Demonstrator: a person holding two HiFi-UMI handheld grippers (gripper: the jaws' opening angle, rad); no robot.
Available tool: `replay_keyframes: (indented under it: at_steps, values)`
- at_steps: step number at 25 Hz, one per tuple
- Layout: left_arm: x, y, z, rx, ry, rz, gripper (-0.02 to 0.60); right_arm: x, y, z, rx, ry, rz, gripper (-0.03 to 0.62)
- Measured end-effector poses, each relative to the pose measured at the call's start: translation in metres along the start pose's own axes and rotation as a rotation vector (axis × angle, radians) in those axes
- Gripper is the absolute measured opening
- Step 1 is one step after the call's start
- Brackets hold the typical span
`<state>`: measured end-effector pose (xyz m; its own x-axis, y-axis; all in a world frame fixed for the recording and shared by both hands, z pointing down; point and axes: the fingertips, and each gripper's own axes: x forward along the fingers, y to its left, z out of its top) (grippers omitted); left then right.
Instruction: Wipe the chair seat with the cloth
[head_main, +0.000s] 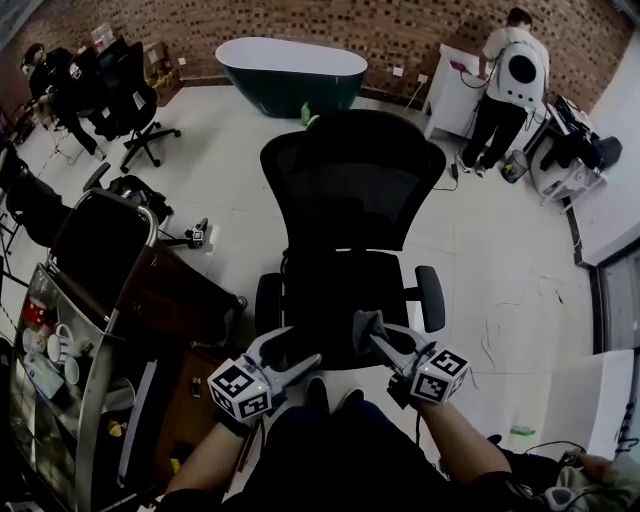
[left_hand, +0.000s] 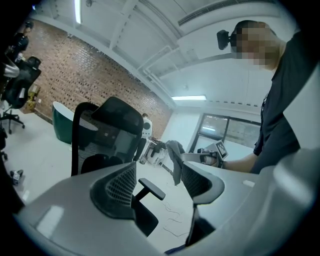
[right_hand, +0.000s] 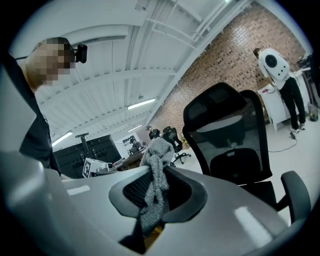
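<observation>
A black mesh-back office chair (head_main: 345, 190) stands right in front of me, its black seat (head_main: 340, 295) just ahead of both grippers. Over the seat's near right edge my right gripper (head_main: 372, 333) is shut on a crumpled grey cloth (head_main: 364, 324). In the right gripper view the cloth (right_hand: 156, 165) bulges from between the jaws and hangs down, with the chair (right_hand: 230, 130) beyond. My left gripper (head_main: 298, 352) hovers open at the seat's near left edge, holding nothing. In the left gripper view its jaws stand apart, and the chair (left_hand: 112, 132) and the cloth (left_hand: 175, 156) show beyond.
A metal cart (head_main: 90, 300) with cups stands close on the left. A dark green bathtub (head_main: 290, 70) sits by the brick wall behind the chair. A person (head_main: 510, 75) stands at a white desk at the back right. More office chairs (head_main: 125, 100) are at the back left.
</observation>
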<state>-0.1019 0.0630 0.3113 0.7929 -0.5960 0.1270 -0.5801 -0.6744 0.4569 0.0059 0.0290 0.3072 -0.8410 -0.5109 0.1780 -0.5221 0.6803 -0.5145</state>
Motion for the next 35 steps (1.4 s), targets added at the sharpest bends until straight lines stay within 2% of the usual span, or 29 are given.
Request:
replay_keyframes:
  at_steps: [7, 12, 17, 22, 25, 28, 35]
  values:
    - [0.015, 0.037, -0.006, -0.025, 0.027, 0.031, 0.318, 0.036, -0.034, -0.013, 0.038, 0.057, -0.001, 0.051]
    - [0.032, 0.077, -0.022, -0.057, 0.064, 0.075, 0.318, 0.083, -0.083, -0.046, 0.028, 0.186, 0.008, 0.051]
    - [0.056, 0.132, -0.051, -0.095, 0.102, 0.118, 0.319, 0.152, -0.145, -0.097, 0.018, 0.312, 0.015, 0.051]
    - [0.082, 0.190, -0.072, -0.130, 0.090, 0.175, 0.321, 0.224, -0.215, -0.163, -0.084, 0.485, -0.037, 0.051]
    - [0.094, 0.216, -0.084, -0.127, 0.081, 0.191, 0.322, 0.267, -0.261, -0.193, -0.130, 0.550, -0.069, 0.051]
    - [0.103, 0.244, -0.093, -0.117, 0.065, 0.216, 0.325, 0.309, -0.302, -0.217, -0.223, 0.614, -0.077, 0.051]
    - [0.109, 0.277, -0.120, -0.128, 0.070, 0.278, 0.327, 0.381, -0.349, -0.282, -0.453, 0.755, -0.041, 0.051]
